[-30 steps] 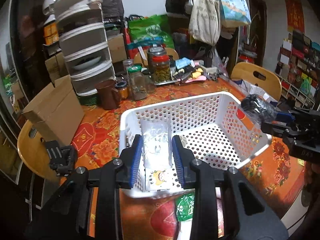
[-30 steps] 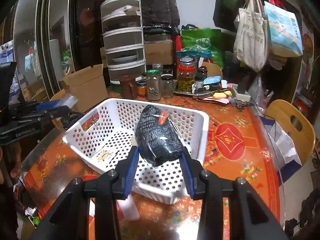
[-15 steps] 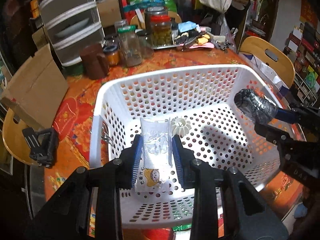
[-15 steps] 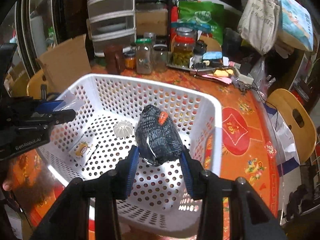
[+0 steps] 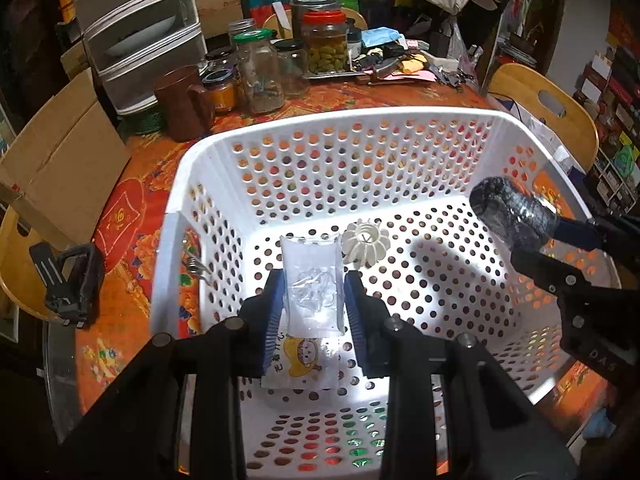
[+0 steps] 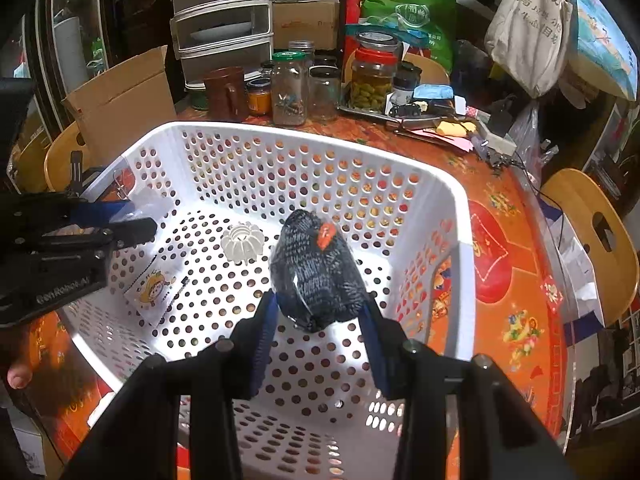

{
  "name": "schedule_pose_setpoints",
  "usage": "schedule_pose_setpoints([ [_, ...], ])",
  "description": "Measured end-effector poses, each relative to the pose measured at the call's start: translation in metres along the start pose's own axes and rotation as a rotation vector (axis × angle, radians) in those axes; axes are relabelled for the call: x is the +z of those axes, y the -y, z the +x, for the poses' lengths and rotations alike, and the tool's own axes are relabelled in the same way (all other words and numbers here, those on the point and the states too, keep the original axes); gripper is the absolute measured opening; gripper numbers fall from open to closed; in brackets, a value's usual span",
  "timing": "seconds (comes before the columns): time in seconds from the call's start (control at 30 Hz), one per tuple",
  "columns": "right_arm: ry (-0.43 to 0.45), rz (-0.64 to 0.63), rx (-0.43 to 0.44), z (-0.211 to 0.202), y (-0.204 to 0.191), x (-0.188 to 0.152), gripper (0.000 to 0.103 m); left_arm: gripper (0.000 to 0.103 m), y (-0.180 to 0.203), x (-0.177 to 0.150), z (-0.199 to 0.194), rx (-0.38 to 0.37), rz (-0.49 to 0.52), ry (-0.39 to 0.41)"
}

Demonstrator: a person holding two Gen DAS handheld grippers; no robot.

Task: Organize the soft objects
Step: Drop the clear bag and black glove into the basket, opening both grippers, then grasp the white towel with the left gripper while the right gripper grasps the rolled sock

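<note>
Basket fills both views, white, perforated, its rim ringing the centre of each frame. In the left wrist view, lower centre, we see the left gripper with its blue pads clamped on a clear plastic packet, held inside the basket above the floor; a printed cartoon label sits at the packet's lower end. In the right wrist view, lower centre, the right gripper is clamped on a dark knitted bundle wrapped in clear film, with an orange tag on top, also held within the basket walls.

Just beyond the packet, a small white ribbed piece lies on the basket floor. The rest of the floor, centre to right of the left view, is bare, so we note open room there. The two grippers stand well apart across the basket, one near the left wall, one nearer the right wall.

Beyond the far rim, the orange floral table carries a brown mug, glass jars and a cluster of clutter along the upper frame. A cardboard box sits at upper left, a wooden chair at right.

Against the earlier pictures: both grippers were above and short of the near rim then; we now see them lower and inside the basket, grips unchanged, and the white ribbed piece has come into sight.
</note>
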State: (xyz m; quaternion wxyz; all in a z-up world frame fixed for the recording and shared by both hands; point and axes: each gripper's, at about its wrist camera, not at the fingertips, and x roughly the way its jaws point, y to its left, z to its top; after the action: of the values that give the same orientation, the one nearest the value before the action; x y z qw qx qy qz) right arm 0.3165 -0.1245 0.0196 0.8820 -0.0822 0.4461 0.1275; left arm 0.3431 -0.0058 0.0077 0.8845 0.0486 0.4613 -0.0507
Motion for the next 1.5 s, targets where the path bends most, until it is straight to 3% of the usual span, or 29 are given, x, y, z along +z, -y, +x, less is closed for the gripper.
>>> schedule_pose_setpoints([
  [0.13, 0.011, 0.001, 0.002, -0.002, -0.001, -0.002, 0.041, 0.03, 0.005, -0.001, 0.001, -0.006, 0.004, -0.002],
  [0.17, 0.013, -0.001, 0.004, -0.002, -0.001, -0.003, 0.041, 0.036, 0.005, -0.002, 0.001, -0.009, 0.004, 0.001],
  [0.27, 0.021, 0.002, 0.01, -0.002, 0.001, -0.007, 0.042, 0.068, 0.007, -0.003, -0.003, 0.004, 0.016, 0.029],
  [0.43, 0.055, 0.005, 0.022, -0.008, 0.004, -0.009, 0.045, 0.073, 0.009, -0.004, -0.012, -0.006, 0.018, 0.059],
  [0.47, 0.064, 0.004, 0.026, -0.011, 0.004, -0.01, 0.047, 0.075, 0.009, -0.004, -0.014, -0.009, 0.021, 0.064],
  [0.53, 0.081, 0.005, 0.032, -0.016, 0.005, -0.012, 0.063, 0.082, 0.011, -0.007, -0.02, -0.009, 0.026, 0.083],
  [0.63, 0.121, 0.009, 0.034, -0.029, 0.006, -0.014, 0.077, 0.094, 0.013, -0.01, -0.035, -0.016, 0.03, 0.122],
  [0.7, 0.143, 0.011, 0.027, -0.038, 0.008, -0.017, 0.081, 0.103, 0.015, -0.014, -0.049, -0.006, 0.043, 0.158],
  [1.0, 0.222, 0.052, -0.016, -0.078, 0.017, -0.038, 0.102, 0.103, 0.012, -0.045, -0.116, -0.007, 0.045, 0.267],
  [1.37, 0.308, 0.076, 0.001, -0.122, 0.009, -0.106, 0.102, 0.103, -0.006, -0.144, -0.163, -0.08, -0.047, 0.342],
  [1.5, 0.304, 0.116, 0.049, -0.115, 0.006, -0.148, 0.102, 0.103, -0.009, -0.186, -0.156, -0.029, -0.065, 0.344],
])
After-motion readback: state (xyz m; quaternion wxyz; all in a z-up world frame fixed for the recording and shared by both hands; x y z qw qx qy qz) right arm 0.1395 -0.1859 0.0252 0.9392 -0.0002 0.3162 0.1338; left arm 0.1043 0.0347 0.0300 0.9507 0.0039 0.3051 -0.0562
